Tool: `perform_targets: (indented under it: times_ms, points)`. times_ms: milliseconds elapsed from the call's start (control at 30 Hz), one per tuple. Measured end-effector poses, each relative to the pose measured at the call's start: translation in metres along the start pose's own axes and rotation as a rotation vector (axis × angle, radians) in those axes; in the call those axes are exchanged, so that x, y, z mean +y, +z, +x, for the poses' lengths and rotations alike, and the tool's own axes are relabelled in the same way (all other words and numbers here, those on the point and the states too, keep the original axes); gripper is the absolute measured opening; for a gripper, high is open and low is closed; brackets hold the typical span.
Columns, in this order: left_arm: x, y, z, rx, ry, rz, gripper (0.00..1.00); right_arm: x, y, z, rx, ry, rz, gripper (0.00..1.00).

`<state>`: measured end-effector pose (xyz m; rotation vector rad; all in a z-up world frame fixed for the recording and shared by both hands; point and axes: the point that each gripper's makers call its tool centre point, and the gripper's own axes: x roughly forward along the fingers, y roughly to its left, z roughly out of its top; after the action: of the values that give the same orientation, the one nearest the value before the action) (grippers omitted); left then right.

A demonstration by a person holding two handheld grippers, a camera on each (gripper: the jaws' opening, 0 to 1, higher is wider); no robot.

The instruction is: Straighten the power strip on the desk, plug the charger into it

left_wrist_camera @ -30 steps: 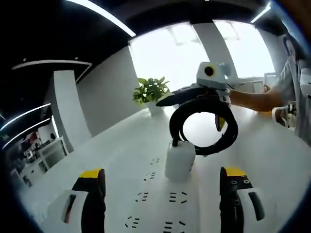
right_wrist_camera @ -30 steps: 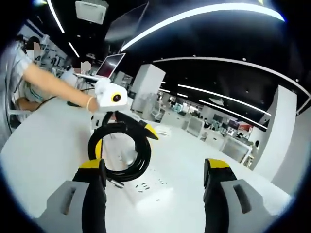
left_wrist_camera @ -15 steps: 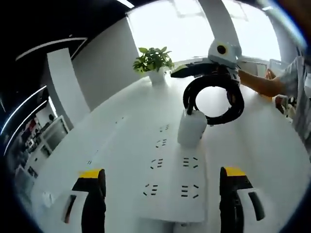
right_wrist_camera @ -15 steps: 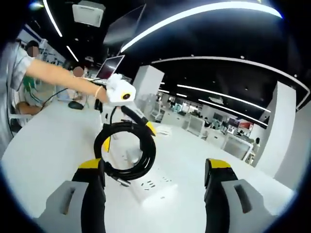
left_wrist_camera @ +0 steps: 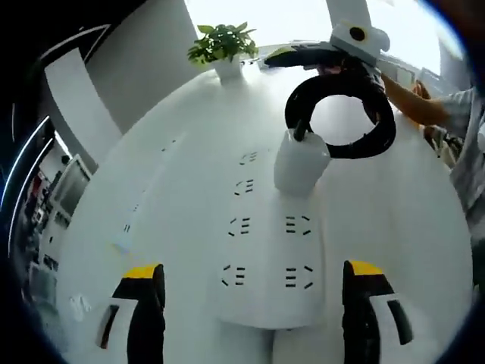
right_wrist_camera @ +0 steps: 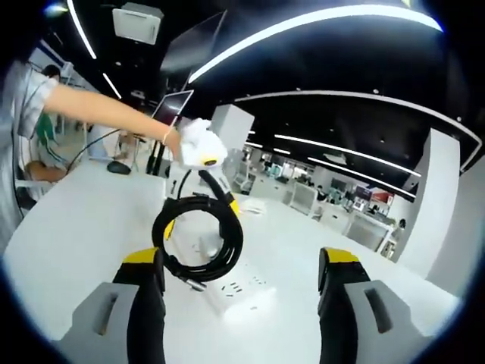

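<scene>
left gripper: jaws wide apart, holding nothing, one either side of the near end of the power strip, above it.
right gripper: jaws apart, holding nothing, aimed at the strip from the other side.
charger: white brick upright on the strip's far sockets; looks plugged in.
cable: black coil standing up off the charger, between the two grippers.
strip: flat on the white desk, looks straight.
progress: both steps look done; left is checking the plug's seating, can't confirm from here.
</scene>
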<state>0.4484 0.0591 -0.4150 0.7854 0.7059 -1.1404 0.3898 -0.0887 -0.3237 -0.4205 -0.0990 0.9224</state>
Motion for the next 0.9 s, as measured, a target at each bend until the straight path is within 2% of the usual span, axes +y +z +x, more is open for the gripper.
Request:
perform_targets:
  times_ms: [100,200,400,667,767,900]
  points:
    - [0.006,-0.008,-0.001,0.087,0.018,0.009,0.86,0.0,0.0,-0.002,0.001,-0.001,0.001,0.82]
    - [0.001,-0.01,0.002,0.127,-0.011,-0.02,0.84,0.0,-0.001,-0.004,-0.001,-0.004,0.002,0.82]
    - [-0.004,-0.016,0.01,0.2,-0.046,0.013,0.81,-0.003,-0.004,-0.007,0.001,-0.008,0.008,0.82]
    - [-0.004,-0.017,0.012,0.249,-0.087,0.009,0.78,0.0,-0.006,-0.008,-0.003,0.0,0.016,0.82]
    - [-0.007,-0.016,0.012,0.27,-0.105,0.031,0.76,0.001,-0.007,-0.006,-0.003,0.005,0.022,0.81]
    - [-0.016,-0.016,0.012,0.305,-0.148,0.054,0.65,0.004,-0.006,-0.004,-0.004,0.012,0.017,0.81]
